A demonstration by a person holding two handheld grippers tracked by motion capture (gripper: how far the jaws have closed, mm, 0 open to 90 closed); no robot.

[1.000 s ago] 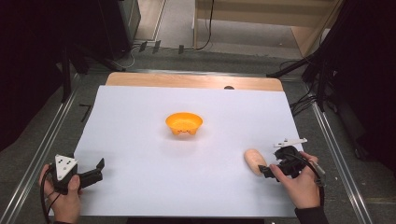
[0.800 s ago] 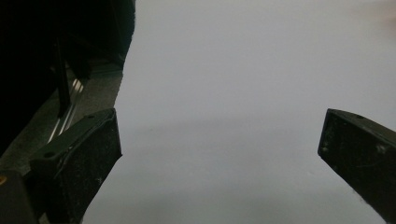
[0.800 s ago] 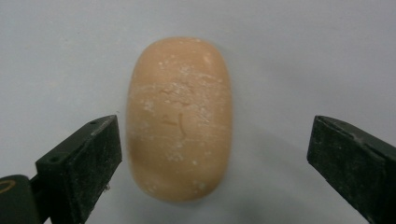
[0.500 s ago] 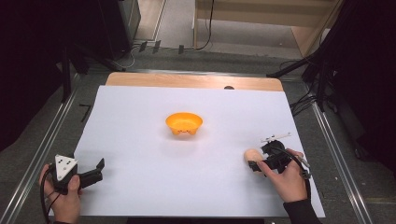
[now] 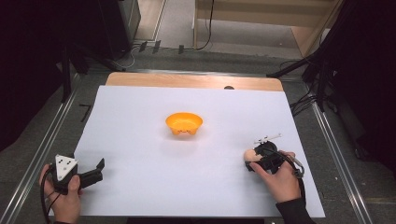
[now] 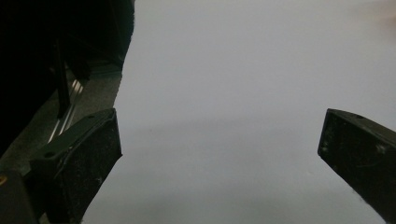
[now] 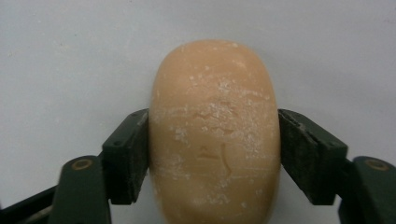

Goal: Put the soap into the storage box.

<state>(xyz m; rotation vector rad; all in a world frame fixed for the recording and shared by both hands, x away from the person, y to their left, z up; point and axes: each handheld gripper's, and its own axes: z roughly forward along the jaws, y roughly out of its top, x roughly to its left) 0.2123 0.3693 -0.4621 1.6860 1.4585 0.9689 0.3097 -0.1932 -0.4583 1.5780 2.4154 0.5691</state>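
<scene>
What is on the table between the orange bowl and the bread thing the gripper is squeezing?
Nothing. In the high view, only bare white table cover lies between the orange bowl and the bread roll, which the right gripper clamps.

Desk [image 5: 140, 116]: wooden, under white sheet [image 5: 196, 186]. On sheet: orange bowl [image 5: 184, 123] mid-desk; tan soap [image 5: 251, 154] near right edge.
</scene>
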